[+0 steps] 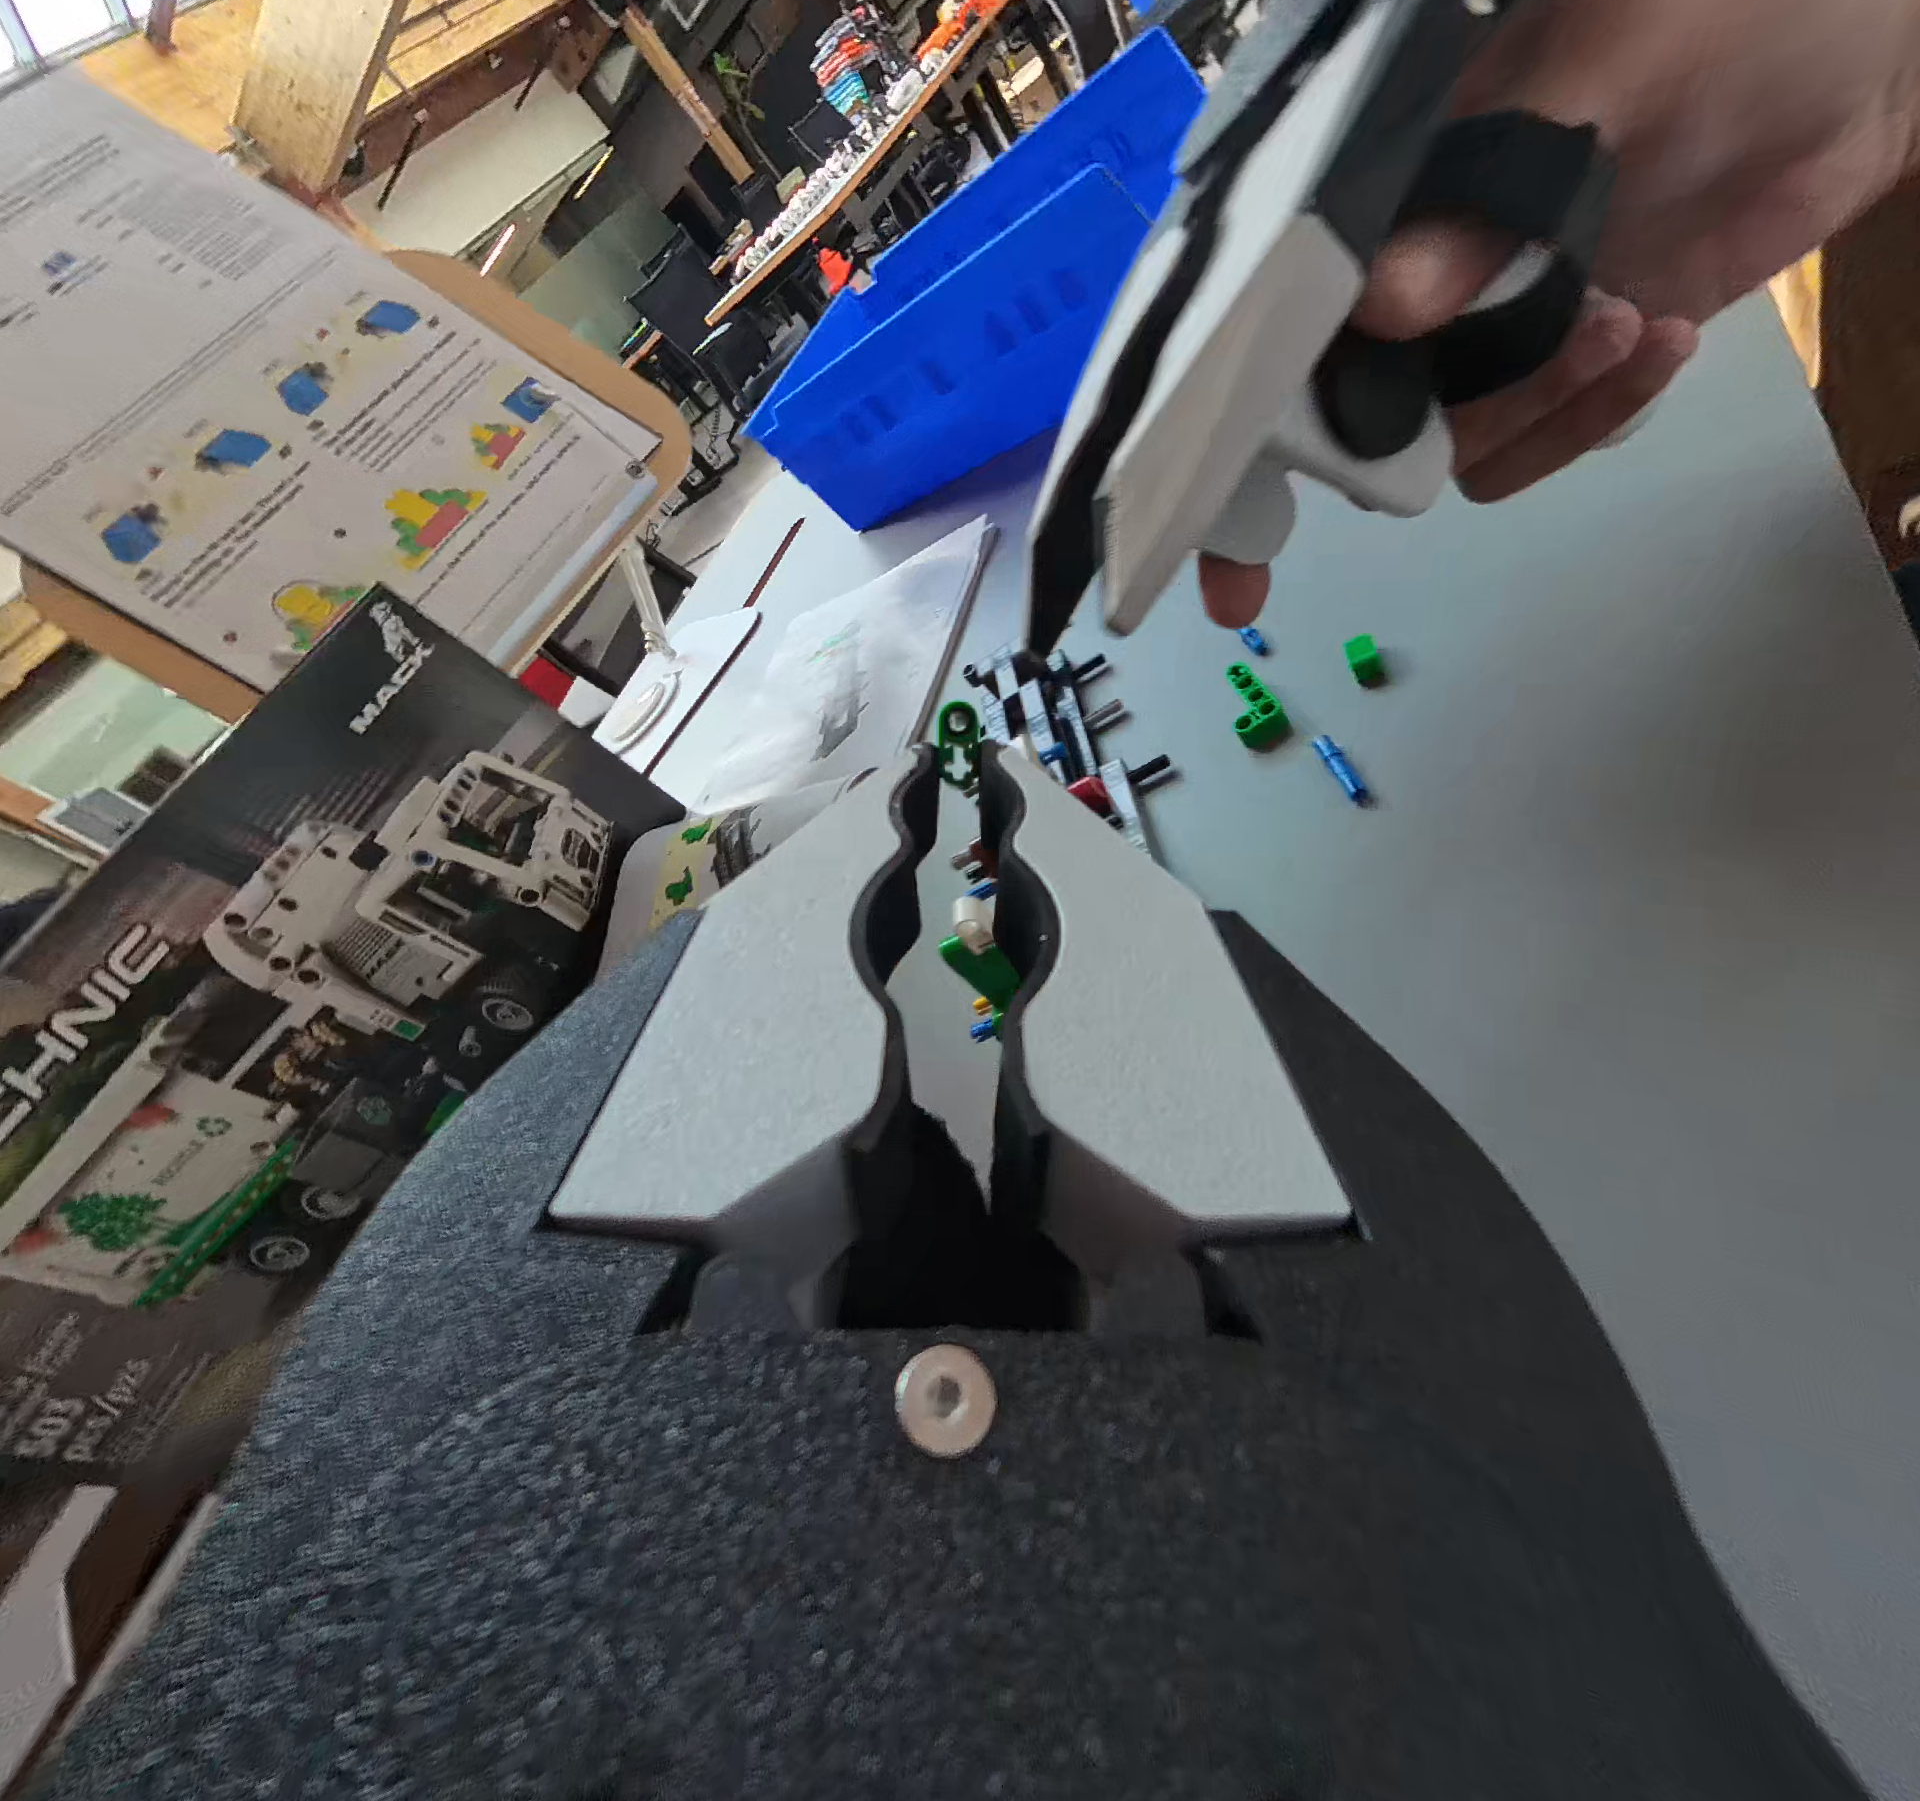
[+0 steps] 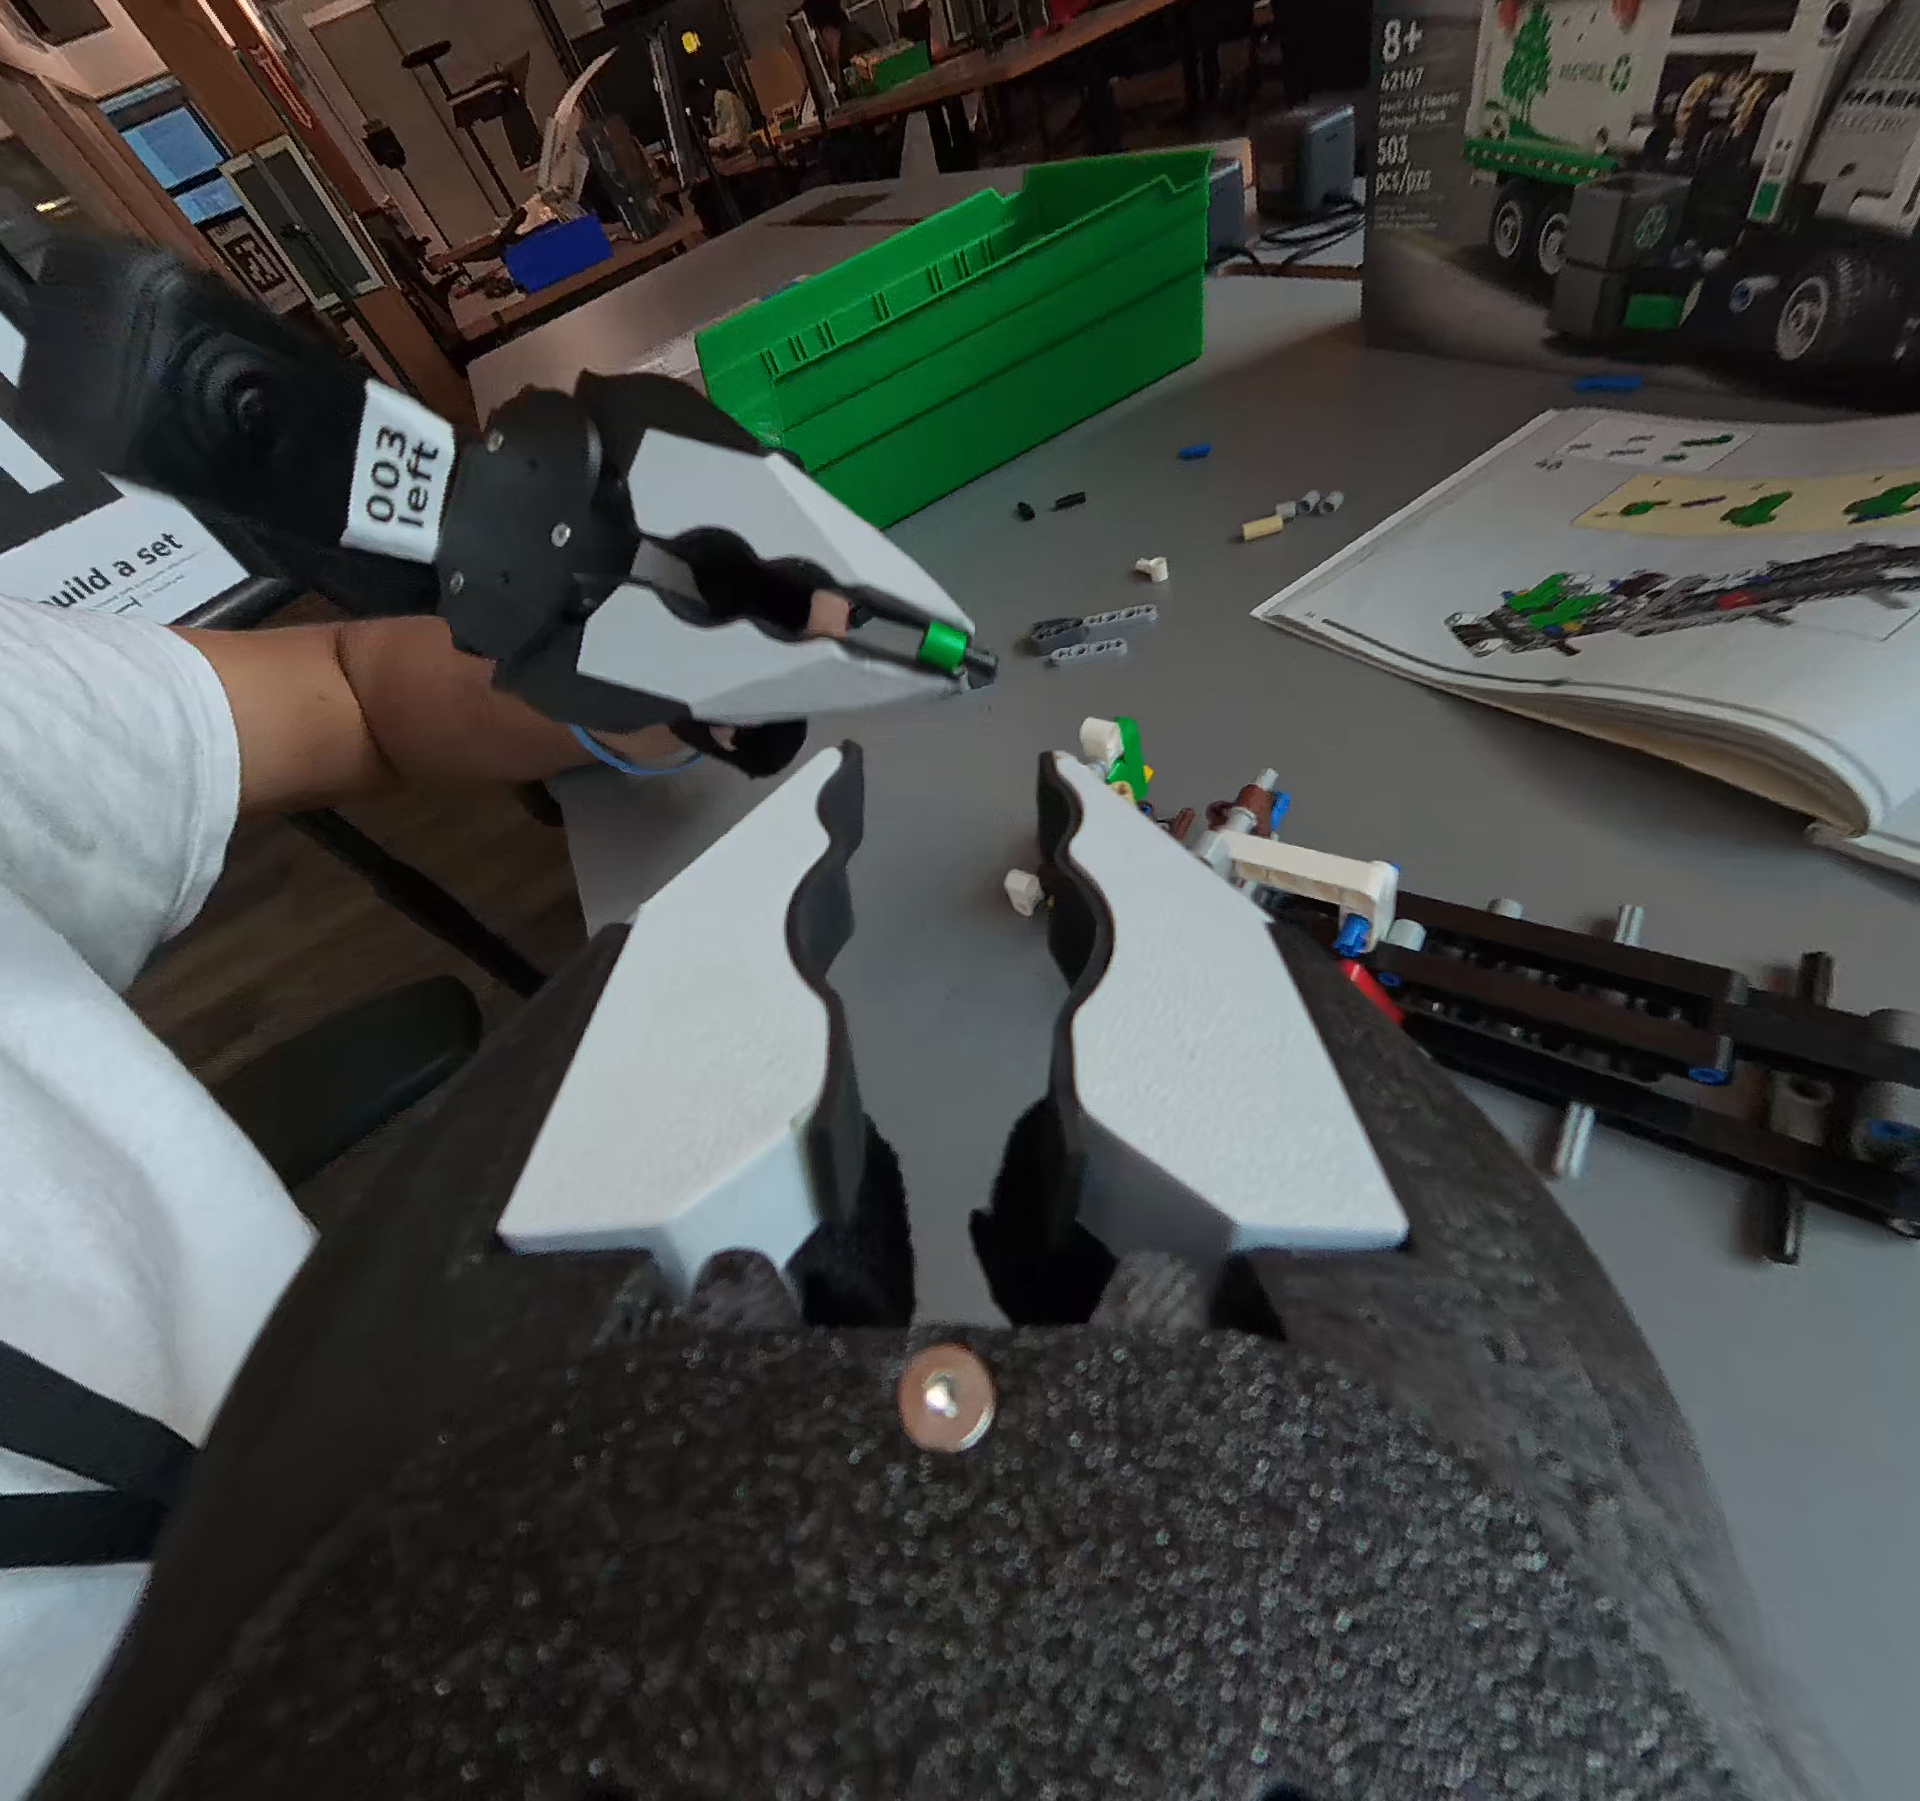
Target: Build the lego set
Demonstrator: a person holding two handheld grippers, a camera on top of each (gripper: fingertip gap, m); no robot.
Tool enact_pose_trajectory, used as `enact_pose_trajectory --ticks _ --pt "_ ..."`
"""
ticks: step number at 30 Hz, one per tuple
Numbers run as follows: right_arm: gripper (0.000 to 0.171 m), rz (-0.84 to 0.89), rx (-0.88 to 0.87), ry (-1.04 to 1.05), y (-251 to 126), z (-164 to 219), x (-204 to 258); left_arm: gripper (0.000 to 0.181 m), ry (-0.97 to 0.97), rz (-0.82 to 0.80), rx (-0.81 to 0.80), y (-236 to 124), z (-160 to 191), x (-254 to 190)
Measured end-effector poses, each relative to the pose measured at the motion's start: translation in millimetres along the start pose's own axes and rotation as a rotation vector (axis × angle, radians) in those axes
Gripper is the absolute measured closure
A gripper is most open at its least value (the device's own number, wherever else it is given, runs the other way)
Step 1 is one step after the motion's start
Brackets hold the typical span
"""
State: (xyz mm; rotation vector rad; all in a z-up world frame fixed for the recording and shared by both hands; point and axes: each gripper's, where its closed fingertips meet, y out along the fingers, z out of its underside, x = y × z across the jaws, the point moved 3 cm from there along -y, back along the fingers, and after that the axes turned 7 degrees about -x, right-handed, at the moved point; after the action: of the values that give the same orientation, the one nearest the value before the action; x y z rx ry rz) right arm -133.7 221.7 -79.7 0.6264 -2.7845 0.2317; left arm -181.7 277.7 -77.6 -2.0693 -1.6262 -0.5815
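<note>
The left gripper (image 1: 958, 764) has its two fingers pressed together on a small green lego piece (image 1: 957, 743) — a short beam with holes, pinched at the very tips and sticking out past them; in the right wrist view the same piece (image 2: 943, 645) shows as a green band on a dark stub between the closed tips of that gripper (image 2: 961, 660), held up above the grey table (image 2: 1091, 525). The right gripper (image 2: 951, 780) is spread wide with nothing between its fingers, only bare table and a small white piece (image 2: 1021, 889) showing through the gap. Just right of its right finger lies the partly built lego chassis (image 2: 1621, 1013) — long black beams with grey axles sticking out and a white beam (image 2: 1314, 884) at its near end, with a green and white cluster (image 2: 1117, 754) beside it. From the left wrist view the right gripper (image 1: 1049, 629) hangs tip-down right over the chassis (image 1: 1049, 712), a bare hand (image 1: 1662, 193) on its handle. Loose parts lie near: a green L-shaped beam (image 1: 1259, 707), a green cube (image 1: 1364, 658) and a blue pin (image 1: 1340, 766). Farther out are the open instruction booklet (image 2: 1621, 608), a green bin (image 2: 977, 349), a blue bin (image 1: 977, 297) and the set's box (image 2: 1652, 141) standing upright.
</note>
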Motion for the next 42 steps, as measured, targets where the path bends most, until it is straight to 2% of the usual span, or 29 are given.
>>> enact_pose_trajectory --ticks 2,4,7,9,13,17,24,31,34,36,39,42 --pt "0.125 0.017 -0.024 -0.053 -9 -1 -7 0.175 -0.165 -0.038 0.0 -5 8 25" --pt "0.123 0.034 -0.057 -0.082 -21 -1 -15 0.175 -0.357 -0.076 -0.006 -10 21 50" --pt "0.13 0.105 -0.158 -0.102 -41 -3 -33 0.175 -0.626 -0.118 -0.026 -15 42 79" --pt "0.141 0.15 -0.163 -0.061 -55 1 -45 0.175 -0.761 -0.125 -0.045 -18 54 89" --pt "0.142 0.201 -0.183 -0.069 -74 2 -60 0.175 -0.865 -0.124 -0.061 -19 64 96" --pt "0.148 0.234 -0.241 -0.111 -82 -6 -68 0.175 -0.866 -0.112 -0.071 -18 66 97" --pt "0.148 0.223 -0.246 -0.013 -81 -4 -76 0.175 -0.905 -0.072 -0.08 -15 69 94" --pt "0.15 0.184 -0.223 -0.014 -81 -2 -72 0.175 -0.781 -0.036 -0.048 -12 61 82" --pt "0.156 0.087 -0.032 -0.078 -78 14 -61 0.175 -0.717 -0.025 -0.045 -9 56 77" --pt "0.147 0.056 0.114 -0.129 -80 27 -56 0.175 -0.687 -0.021 -0.041 -9 53 74" --pt "0.153 -0.008 0.233 -0.163 -80 38 -44 0.175 -0.649 -0.013 -0.041 -9 49 70" --pt "0.151 -0.038 0.314 -0.207 -75 51 -40 0.175 -0.626 -0.007 -0.044 -8 45 67"
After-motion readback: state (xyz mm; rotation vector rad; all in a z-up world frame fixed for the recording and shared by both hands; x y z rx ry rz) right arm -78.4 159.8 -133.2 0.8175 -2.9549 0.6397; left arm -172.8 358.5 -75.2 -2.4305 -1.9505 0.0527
